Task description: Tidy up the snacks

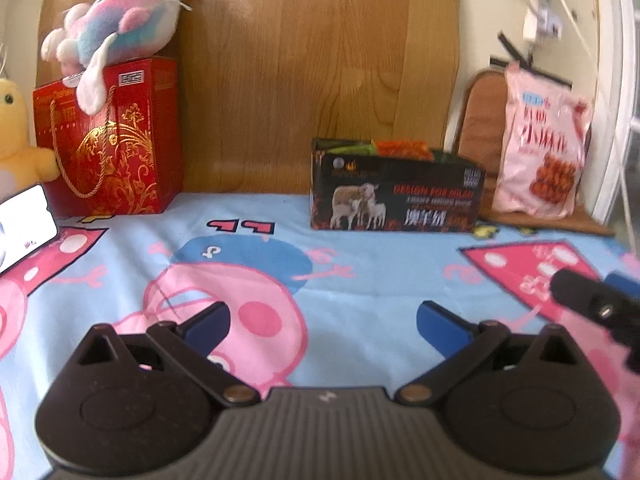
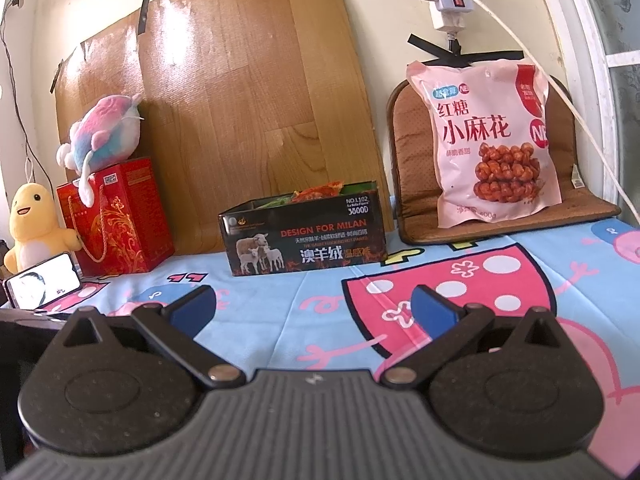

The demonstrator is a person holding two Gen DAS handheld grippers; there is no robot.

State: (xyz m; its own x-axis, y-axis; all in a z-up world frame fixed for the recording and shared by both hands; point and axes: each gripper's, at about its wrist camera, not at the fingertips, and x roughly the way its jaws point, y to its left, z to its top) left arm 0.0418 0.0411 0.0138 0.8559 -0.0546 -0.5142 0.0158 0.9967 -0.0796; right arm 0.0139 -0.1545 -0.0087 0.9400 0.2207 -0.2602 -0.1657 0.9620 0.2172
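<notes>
A black open-topped box (image 1: pixel 396 194) (image 2: pixel 306 234) with sheep printed on it stands at the back of the bed and holds green and orange snack packets (image 1: pixel 400 146) (image 2: pixel 320 191). A large pink snack bag (image 1: pixel 540 148) (image 2: pixel 494 144) leans upright on a brown cushion to its right. My left gripper (image 1: pixel 324 324) is open and empty, low over the cartoon sheet, well short of the box. My right gripper (image 2: pixel 314 306) is open and empty, also short of the box. Part of the right gripper shows at the right edge of the left wrist view (image 1: pixel 596 304).
A red gift bag (image 1: pixel 108 140) (image 2: pixel 114 220) with a pink plush toy (image 1: pixel 120 20) (image 2: pixel 104 132) on top stands at the back left, next to a yellow plush (image 2: pixel 36 228). A lit phone (image 1: pixel 22 224) (image 2: pixel 42 280) lies at the left. A wooden board (image 2: pixel 248 100) leans on the wall.
</notes>
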